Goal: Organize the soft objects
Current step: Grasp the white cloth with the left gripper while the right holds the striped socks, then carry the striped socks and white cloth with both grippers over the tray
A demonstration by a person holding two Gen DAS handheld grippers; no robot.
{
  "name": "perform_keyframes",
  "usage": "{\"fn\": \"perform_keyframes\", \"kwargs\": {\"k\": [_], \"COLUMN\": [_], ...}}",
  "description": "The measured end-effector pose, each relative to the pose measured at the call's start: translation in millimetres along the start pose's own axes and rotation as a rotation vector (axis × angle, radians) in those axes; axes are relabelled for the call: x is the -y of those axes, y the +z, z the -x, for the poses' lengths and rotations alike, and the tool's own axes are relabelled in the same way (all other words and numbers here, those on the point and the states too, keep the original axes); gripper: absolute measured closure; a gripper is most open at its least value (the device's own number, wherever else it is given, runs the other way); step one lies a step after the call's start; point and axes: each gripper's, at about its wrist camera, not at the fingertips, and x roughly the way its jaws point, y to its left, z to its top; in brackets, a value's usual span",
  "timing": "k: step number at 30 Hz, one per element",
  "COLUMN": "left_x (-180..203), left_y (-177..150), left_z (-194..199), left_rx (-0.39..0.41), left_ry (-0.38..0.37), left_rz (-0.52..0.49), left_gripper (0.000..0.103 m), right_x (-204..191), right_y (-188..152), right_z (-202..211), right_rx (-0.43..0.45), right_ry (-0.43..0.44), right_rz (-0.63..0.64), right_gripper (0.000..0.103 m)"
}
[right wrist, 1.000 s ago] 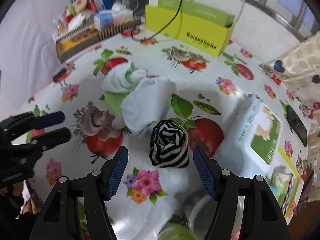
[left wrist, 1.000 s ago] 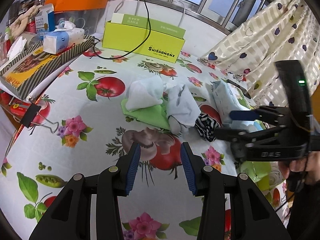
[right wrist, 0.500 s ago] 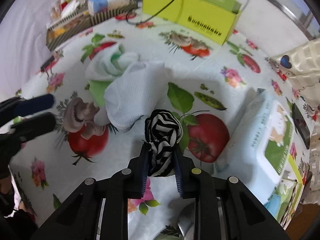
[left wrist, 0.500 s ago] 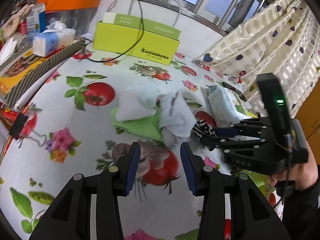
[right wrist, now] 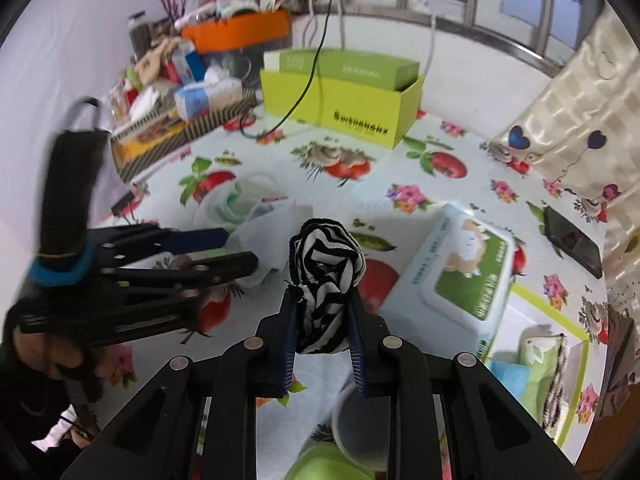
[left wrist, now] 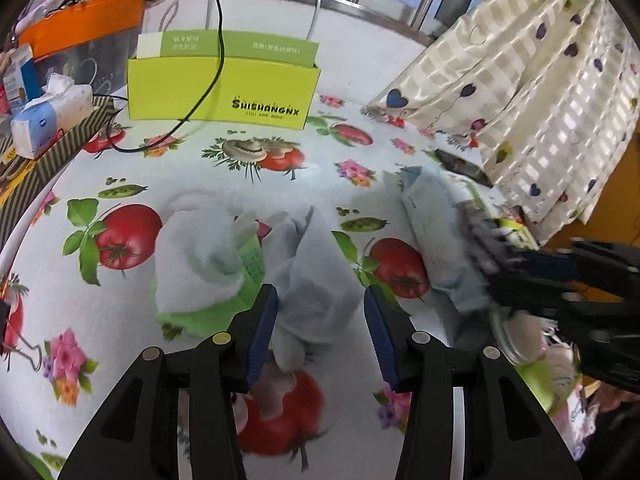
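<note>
black-white striped sock [right wrist: 326, 276]; pale grey cloth [left wrist: 316, 280]; yellow-green box [left wrist: 224, 98]; fruit-print tablecloth [left wrist: 120, 160].

Desk: covered by a glossy white oilcloth [left wrist: 208, 176] printed with tomatoes, mushrooms, peas and flowers.
Far edge: an open lime-green cardboard box [left wrist: 224, 84] with black lettering; a thin black cable [left wrist: 214, 64] drapes over its front onto the cloth.
Left side: a soft blue-and-white tissue pack [left wrist: 50, 114] rests on a striped flat box [right wrist: 176, 132]; an orange plastic tub [right wrist: 238, 30] sits behind, amid clutter.
Right side: a pale blue wet-wipes pack with a green lid label [right wrist: 464, 276] lies flat; a black phone [right wrist: 572, 240] lies just beyond it.
Backdrop: a cream checked curtain with heart balloons [left wrist: 532, 92] hangs beside the window.
</note>
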Motion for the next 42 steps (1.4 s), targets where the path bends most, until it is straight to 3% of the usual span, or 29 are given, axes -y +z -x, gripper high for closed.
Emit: {"fn": "perform_keyframes", "kwargs": {"k": [6, 7, 8, 14, 32, 42], "left_x": [4, 5, 6, 12, 43, 85], "left_y": [2, 2, 2, -1, -2, 12], "left_z": [-14, -14, -14, -2, 51, 66], "left_rx": [0.001, 0.005, 0.009, 0.028, 0.109, 0.143], "left_ry": [0.03, 0.031, 0.034, 0.025, -0.004, -0.06], "left_rz": [-0.021, -0.029, -0.041, -0.07, -0.112, -0.173], "left_gripper": [0.057, 0.06, 0.077, 0.096, 0.099, 0.099], "right_x": [10, 12, 13, 23, 54, 105], "right_y": [-8, -10, -12, -23, -48, -66], "right_z": [13, 14, 16, 33, 77, 95], "right_rx": [0.038, 0.044, 0.049, 0.093, 0.169, 0.181], "right_ry": [0.008, 0.01, 0.011, 0.016, -0.03, -0.098], "right_rz": [-0.032, -0.039, -0.044, -0.082, -0.159, -0.249], "right_gripper": [0.081, 0.081, 0.081, 0.081, 0.081, 0.081]}}
